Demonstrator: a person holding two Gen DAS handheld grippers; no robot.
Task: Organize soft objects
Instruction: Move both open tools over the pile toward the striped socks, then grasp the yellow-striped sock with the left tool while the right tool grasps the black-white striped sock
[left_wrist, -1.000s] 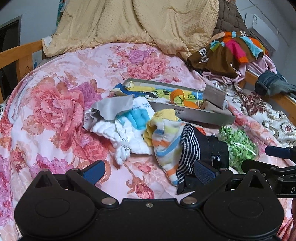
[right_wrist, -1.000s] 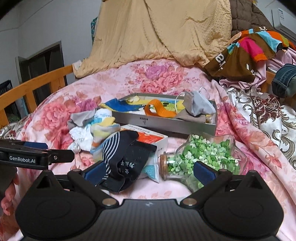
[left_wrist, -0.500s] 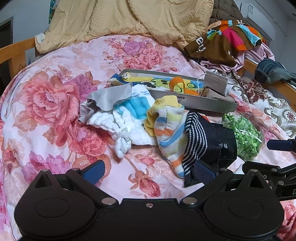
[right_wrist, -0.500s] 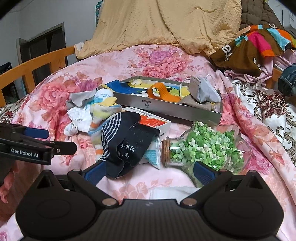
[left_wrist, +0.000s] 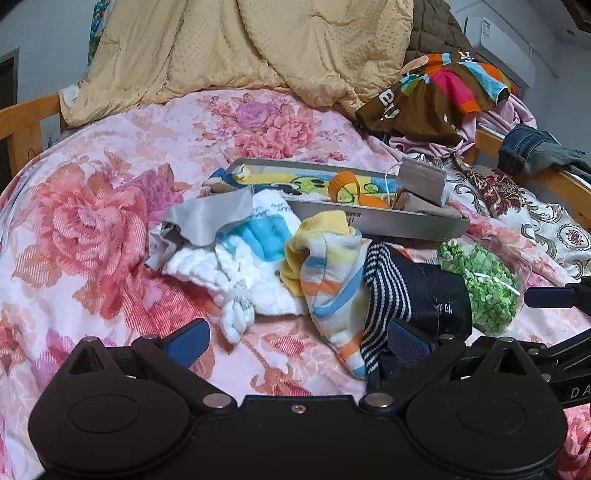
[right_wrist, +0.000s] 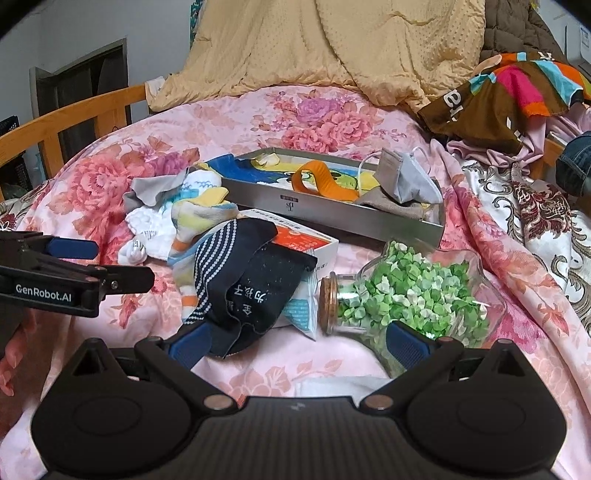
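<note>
A heap of soft things lies on the floral bedspread: a grey cloth (left_wrist: 214, 218), a white and blue towel (left_wrist: 251, 266), a striped yellow sock (left_wrist: 328, 273) and a dark striped sock (left_wrist: 410, 295), which also shows in the right wrist view (right_wrist: 251, 280). A metal tray (left_wrist: 388, 221) behind the heap holds an orange strap (left_wrist: 351, 188), a grey mask (right_wrist: 406, 181) and a printed cloth. My left gripper (left_wrist: 295, 343) is open just in front of the heap. My right gripper (right_wrist: 299, 343) is open just in front of the dark sock and the jar.
A glass jar of green paper stars (right_wrist: 406, 295) lies on its side at the right. A white and orange box (right_wrist: 306, 240) lies under the dark sock. A beige blanket (left_wrist: 258, 48), colourful clothes (left_wrist: 443, 96) and jeans (left_wrist: 535, 151) lie behind. Wooden rails (right_wrist: 74, 122) edge the bed.
Both grippers have shifted a little in front of the heap, so the view has moved slightly. Nothing was picked up and both stay open.
</note>
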